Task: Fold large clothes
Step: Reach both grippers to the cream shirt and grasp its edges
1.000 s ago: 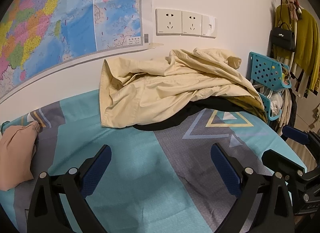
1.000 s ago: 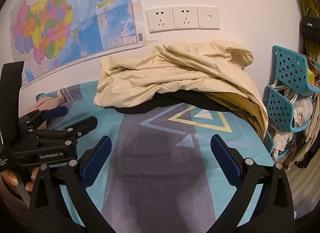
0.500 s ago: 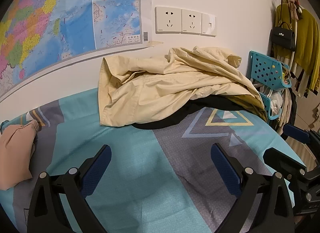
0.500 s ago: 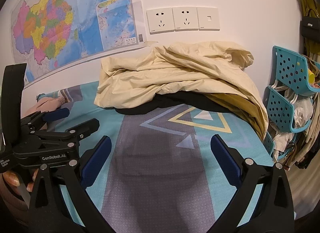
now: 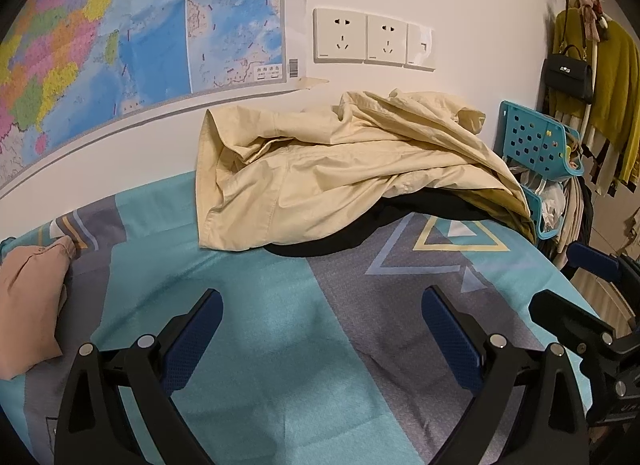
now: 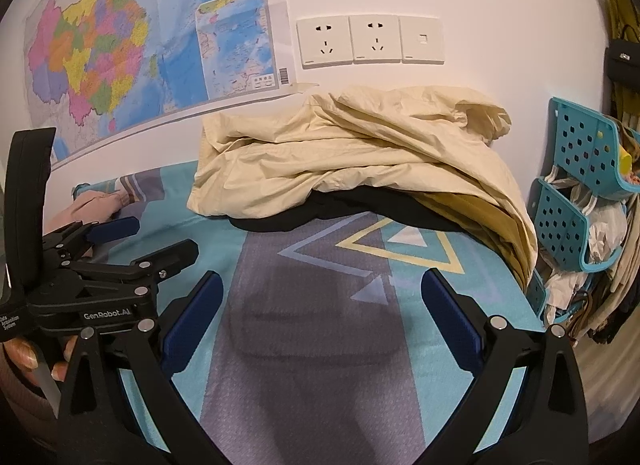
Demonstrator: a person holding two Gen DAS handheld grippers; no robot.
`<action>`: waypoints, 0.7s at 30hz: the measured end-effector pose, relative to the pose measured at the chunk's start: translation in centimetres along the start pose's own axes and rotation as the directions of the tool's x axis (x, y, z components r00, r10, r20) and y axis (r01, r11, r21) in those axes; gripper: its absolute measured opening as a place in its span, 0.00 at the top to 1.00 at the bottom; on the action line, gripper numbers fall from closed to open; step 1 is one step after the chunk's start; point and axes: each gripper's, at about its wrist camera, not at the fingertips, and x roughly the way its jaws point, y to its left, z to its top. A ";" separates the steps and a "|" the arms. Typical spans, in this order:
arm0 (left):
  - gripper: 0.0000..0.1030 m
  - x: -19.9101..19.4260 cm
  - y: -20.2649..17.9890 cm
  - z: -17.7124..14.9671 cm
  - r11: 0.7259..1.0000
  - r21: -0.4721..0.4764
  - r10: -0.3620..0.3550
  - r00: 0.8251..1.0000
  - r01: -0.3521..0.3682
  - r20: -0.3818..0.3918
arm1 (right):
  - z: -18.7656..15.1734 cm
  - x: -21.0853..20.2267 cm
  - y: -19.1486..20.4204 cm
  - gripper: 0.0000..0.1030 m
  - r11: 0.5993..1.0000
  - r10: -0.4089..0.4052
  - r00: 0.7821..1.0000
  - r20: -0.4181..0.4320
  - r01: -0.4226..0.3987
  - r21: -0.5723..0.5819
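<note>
A crumpled cream garment (image 5: 320, 185) lies heaped against the wall at the far side of the bed, on top of a black garment (image 5: 352, 233) and an olive one (image 6: 472, 217). It also shows in the right wrist view (image 6: 360, 161). My left gripper (image 5: 320, 325) is open and empty above the teal and grey bedsheet (image 5: 260, 345), short of the pile. My right gripper (image 6: 320, 305) is open and empty too, beside the left gripper (image 6: 136, 241), which is open at its left.
A folded pink garment (image 5: 28, 305) lies at the bed's left. A teal perforated rack (image 6: 580, 193) stuffed with bags stands right of the bed. A map (image 6: 140, 45) and wall sockets (image 6: 368, 41) are behind. Clothes and a black handbag (image 5: 568, 73) hang far right.
Both grippers have edged slightly forward toward the pile; both stay open and empty. The clothes have not moved.
</note>
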 end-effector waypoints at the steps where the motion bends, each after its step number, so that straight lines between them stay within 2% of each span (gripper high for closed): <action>1: 0.07 0.1 0.1 0.0 1.000 -0.003 0.000 1.000 0.000 -0.003 | 0.2 0.1 0.0 0.05 1.000 -0.003 1.000 0.001 0.003 -0.009; 11: 0.07 3.6 2.0 1.3 0.999 -0.036 0.015 0.998 -0.017 -0.056 | 4.9 3.4 0.7 0.05 0.986 -0.015 1.000 0.023 0.018 -0.163; 16: 0.07 5.8 3.3 2.1 0.998 -0.059 0.023 0.996 -0.028 -0.081 | 8.9 7.2 1.8 0.05 0.961 -0.011 1.000 0.023 0.017 -0.277; 21: 0.07 8.3 5.0 3.1 0.994 -0.091 0.047 0.994 -0.056 -0.100 | 12.1 12.0 3.6 0.06 0.911 -0.018 1.000 0.012 0.021 -0.412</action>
